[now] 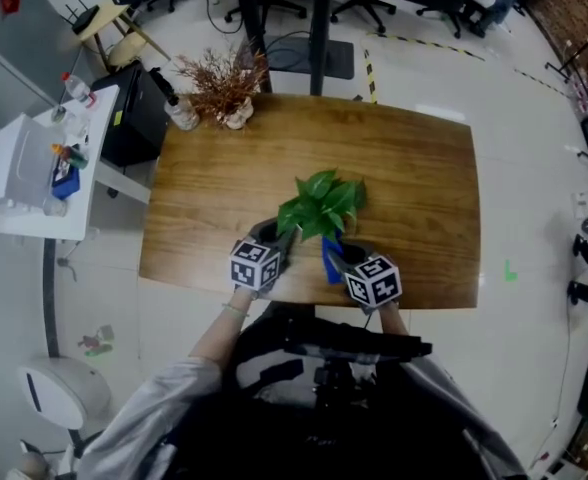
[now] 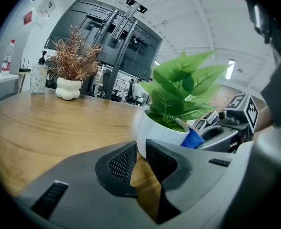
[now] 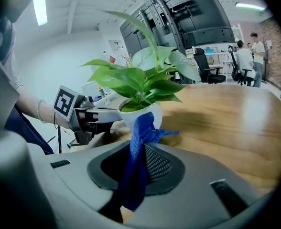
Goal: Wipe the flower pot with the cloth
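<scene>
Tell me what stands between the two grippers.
The white flower pot with its green plant, and the blue cloth that the right gripper holds by it; both gripper views show it.

flower pot point(image 2: 157, 133) on the table point(image 1: 414, 168) between left gripper point(image 2: 141, 150) and right gripper point(image 3: 140, 149), cloth point(image 3: 132, 181) in the latter's jaws.

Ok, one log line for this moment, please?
left gripper: jaws nearly together, empty, beside pot | right gripper: jaws shut on cloth, cloth against pot
</scene>
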`<state>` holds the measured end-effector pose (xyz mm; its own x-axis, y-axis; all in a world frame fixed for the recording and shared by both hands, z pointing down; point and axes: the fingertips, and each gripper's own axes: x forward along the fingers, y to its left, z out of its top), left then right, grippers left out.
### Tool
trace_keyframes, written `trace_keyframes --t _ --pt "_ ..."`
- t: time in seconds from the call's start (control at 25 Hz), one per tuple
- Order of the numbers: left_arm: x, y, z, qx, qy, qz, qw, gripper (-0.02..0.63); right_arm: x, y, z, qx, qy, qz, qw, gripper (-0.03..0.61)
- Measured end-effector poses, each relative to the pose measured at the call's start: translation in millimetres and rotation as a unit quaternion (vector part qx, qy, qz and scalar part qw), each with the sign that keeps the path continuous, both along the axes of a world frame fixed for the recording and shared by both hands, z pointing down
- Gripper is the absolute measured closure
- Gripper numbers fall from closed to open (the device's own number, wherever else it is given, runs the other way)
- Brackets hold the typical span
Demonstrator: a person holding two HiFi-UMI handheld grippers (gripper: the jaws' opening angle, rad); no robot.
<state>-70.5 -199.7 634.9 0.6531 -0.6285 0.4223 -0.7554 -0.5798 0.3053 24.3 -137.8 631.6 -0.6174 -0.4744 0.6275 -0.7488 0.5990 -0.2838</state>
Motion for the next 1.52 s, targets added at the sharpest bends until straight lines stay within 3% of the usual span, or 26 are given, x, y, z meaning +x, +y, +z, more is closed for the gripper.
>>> trace_keyframes --t 0.36,0.56,0.76,1.52 --pt "4 10 2 0.001 -0.002 0.003 1.0 0.561 40 -33 -26 0.044 0.004 0.055 0.997 0.503" --pt "4 9 2 -0.005 -0.002 -0.005 1.0 0.561 39 -65 -34 0.071 0.002 0.052 0.996 0.502" --pt "-6 0 -1 -0.001 0.0 -0.019 0.9998 0.561 28 -78 -24 0.061 -0.01 0.038 0.997 0.502" --pt "-12 -18 -3 -0.007 0.017 -0.034 0.9992 0.576 -14 9 -5 0.013 -0.003 -0.022 1.0 0.502"
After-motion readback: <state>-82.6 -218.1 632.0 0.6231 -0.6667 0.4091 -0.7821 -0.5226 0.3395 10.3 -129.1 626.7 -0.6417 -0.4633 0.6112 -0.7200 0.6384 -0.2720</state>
